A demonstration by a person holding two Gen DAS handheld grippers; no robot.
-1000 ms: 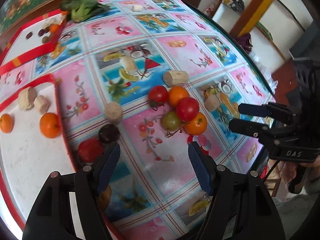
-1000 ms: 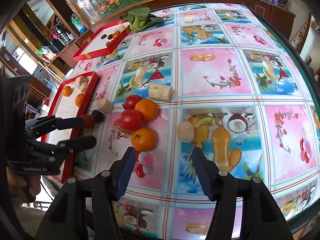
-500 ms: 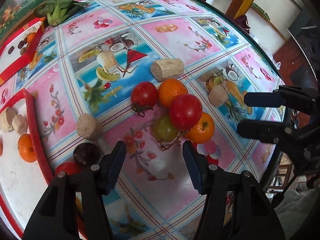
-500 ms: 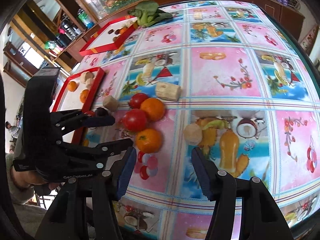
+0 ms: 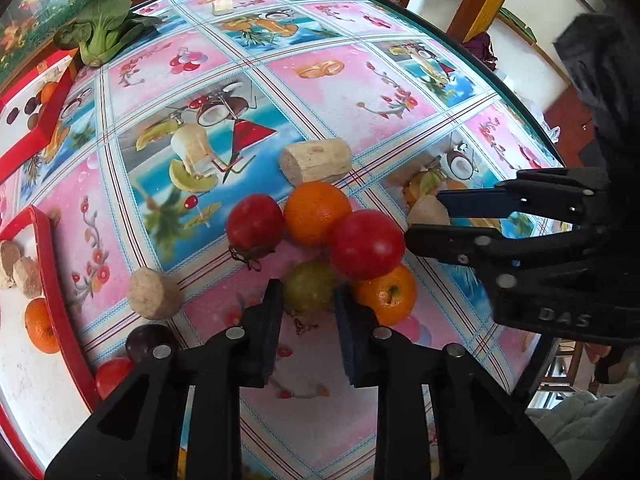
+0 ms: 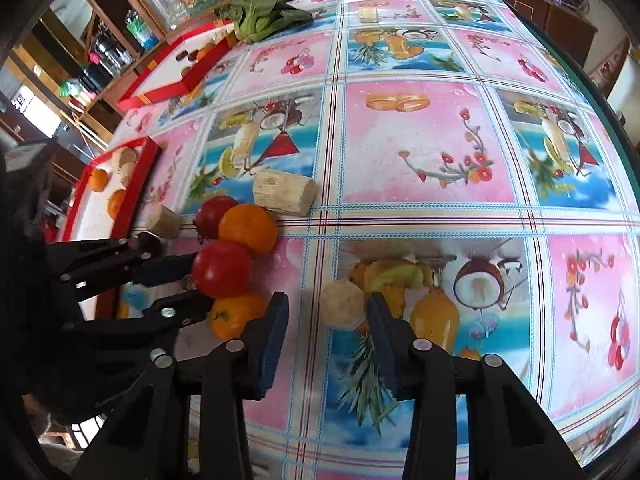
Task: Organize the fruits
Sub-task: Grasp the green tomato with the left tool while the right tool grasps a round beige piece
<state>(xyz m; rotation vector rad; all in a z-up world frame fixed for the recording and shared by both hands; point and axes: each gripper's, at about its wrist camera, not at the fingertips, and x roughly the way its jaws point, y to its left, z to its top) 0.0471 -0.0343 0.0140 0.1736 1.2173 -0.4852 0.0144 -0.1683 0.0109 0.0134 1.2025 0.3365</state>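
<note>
Left gripper (image 5: 309,300): we see it clamped on the green tomato (image 5: 310,286), round, no long axis.
Right gripper (image 6: 327,312): closing around the pale chunk (image 6: 343,305), not pressing.
Log piece (image 5: 316,160): at 12 o'clock on the bench (image 5: 360,92), lying 9-to-3.

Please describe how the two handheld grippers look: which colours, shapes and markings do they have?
Both the left gripper and the right gripper are black plastic with two flat fingers, dark blue pads and round silver screws. The right gripper's body carries pale letters "DAS".
</note>
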